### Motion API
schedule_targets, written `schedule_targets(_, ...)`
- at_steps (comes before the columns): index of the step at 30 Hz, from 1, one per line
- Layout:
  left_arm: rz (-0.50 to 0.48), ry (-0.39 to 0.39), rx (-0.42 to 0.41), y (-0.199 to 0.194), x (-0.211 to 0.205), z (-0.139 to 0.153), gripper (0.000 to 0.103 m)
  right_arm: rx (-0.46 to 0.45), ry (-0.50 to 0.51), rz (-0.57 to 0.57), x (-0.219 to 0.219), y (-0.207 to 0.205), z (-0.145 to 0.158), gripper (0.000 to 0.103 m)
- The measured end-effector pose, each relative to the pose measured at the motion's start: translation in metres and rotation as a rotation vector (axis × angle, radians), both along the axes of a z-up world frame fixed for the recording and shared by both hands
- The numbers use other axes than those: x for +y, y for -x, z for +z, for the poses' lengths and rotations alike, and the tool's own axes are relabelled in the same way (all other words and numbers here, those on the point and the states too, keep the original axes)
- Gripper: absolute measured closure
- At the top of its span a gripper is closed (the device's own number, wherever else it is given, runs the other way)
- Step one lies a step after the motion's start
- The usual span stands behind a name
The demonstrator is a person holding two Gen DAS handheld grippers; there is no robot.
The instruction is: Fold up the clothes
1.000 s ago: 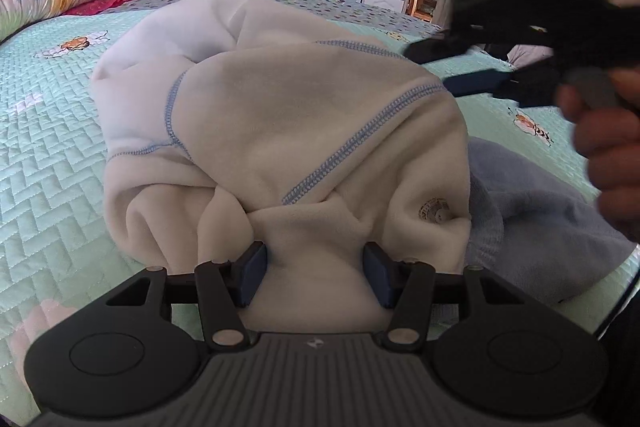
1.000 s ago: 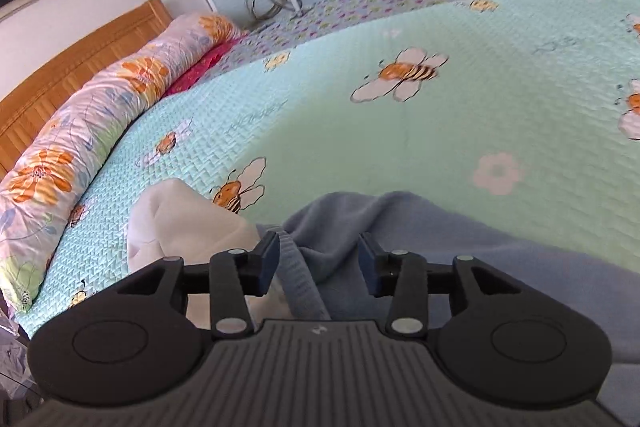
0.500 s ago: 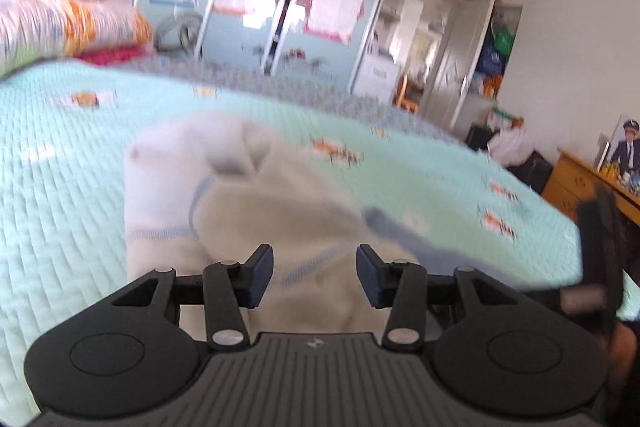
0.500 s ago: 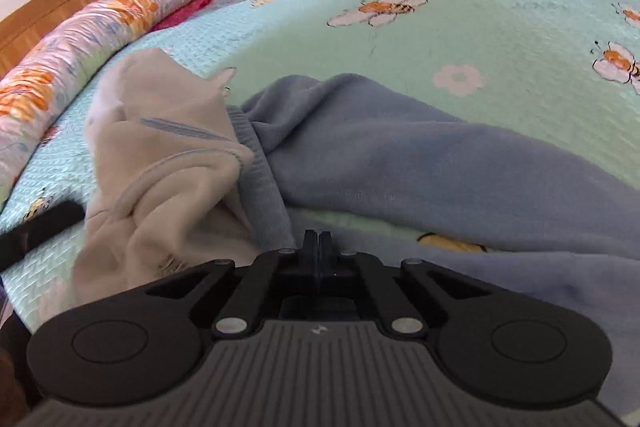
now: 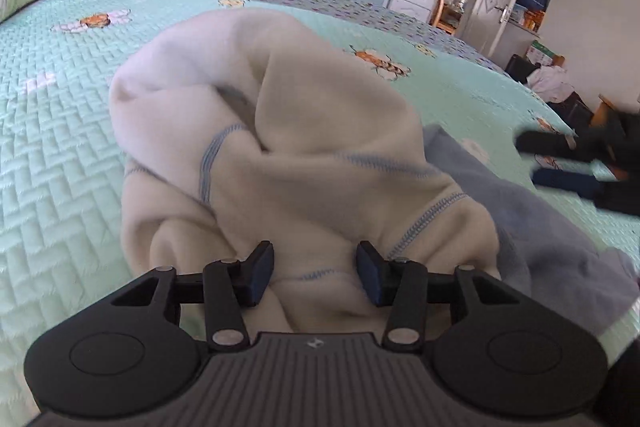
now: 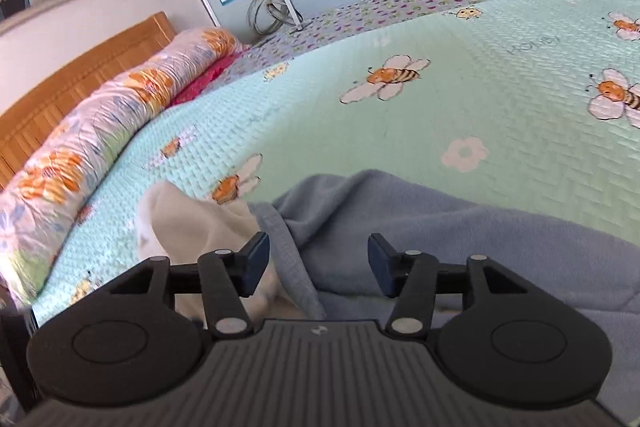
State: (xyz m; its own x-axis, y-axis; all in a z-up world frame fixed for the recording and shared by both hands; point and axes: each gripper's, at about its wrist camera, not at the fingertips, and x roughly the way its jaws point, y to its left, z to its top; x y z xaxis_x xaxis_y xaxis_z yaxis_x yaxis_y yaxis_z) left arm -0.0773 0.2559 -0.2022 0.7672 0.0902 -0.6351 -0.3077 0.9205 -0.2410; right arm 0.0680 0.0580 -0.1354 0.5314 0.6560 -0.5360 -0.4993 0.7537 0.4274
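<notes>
The left gripper (image 5: pixel 316 277) has its jaws apart around the cream garment (image 5: pixel 288 155); the right gripper (image 6: pixel 318 265), jaws opening over the blue garment (image 6: pixel 440 223) beside it, risks snagging both.

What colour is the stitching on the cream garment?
Blue, running along the seams of the cream garment; clearest in the left wrist view.

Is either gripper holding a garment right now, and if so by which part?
Nothing is held. The left gripper stands open over the cream garment, pads clear of it. The right gripper is opening above the blue garment, gripping nothing.
</notes>
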Motion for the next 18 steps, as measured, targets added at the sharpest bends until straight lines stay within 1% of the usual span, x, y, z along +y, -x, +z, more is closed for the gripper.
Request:
schedule_targets(2, -0.005, -0.004, -0.001, 0.009, -0.001, -0.002, 0.055, -0.002, -0.015, 0.035, 0.015, -0.005, 0.007, 0.047)
schedule_targets(4, -0.006, -0.015, -0.011, 0.007, -0.004, -0.003, 0.054, -0.018, 0.034, 0.093, 0.041, -0.012, 0.009, 0.043)
schedule_targets(6, -0.005, -0.025, -0.013, 0.004, -0.006, -0.003, 0.054, -0.011, 0.117, 0.084, 0.068, -0.022, 0.0, 0.043)
schedule_targets(8, -0.004, -0.03, -0.019, 0.004, -0.007, -0.002, 0.054, 0.08, 0.139, 0.096, 0.088, -0.037, -0.018, 0.043)
schedule_targets(9, -0.004, -0.03, -0.024, 0.005, -0.007, -0.003, 0.054, 0.099, 0.152, 0.104, 0.092, -0.038, -0.026, 0.044)
schedule_targets(11, -0.004, -0.028, -0.039, 0.007, -0.007, -0.004, 0.054, 0.137, 0.179, 0.122, 0.101, -0.04, -0.042, 0.067)
schedule_targets(12, -0.005, -0.025, -0.051, 0.009, -0.007, -0.005, 0.054, 0.156, 0.192, 0.13, 0.105, -0.041, -0.05, 0.082)
schedule_targets(14, -0.002, -0.017, -0.074, 0.012, -0.006, -0.006, 0.054, 0.121, 0.161, 0.118, 0.093, -0.031, -0.045, 0.095)
schedule_targets(15, 0.001, -0.017, -0.08, 0.013, -0.007, -0.005, 0.054, 0.102, 0.135, 0.097, 0.082, -0.028, -0.04, 0.099)
schedule_targets(17, 0.005, -0.024, -0.091, 0.015, -0.009, -0.003, 0.054, 0.026, 0.11, 0.022, 0.053, -0.019, -0.027, 0.099)
schedule_targets(18, 0.007, -0.026, -0.097, 0.016, -0.01, -0.002, 0.054, 0.013, 0.095, -0.001, 0.039, -0.017, -0.023, 0.099)
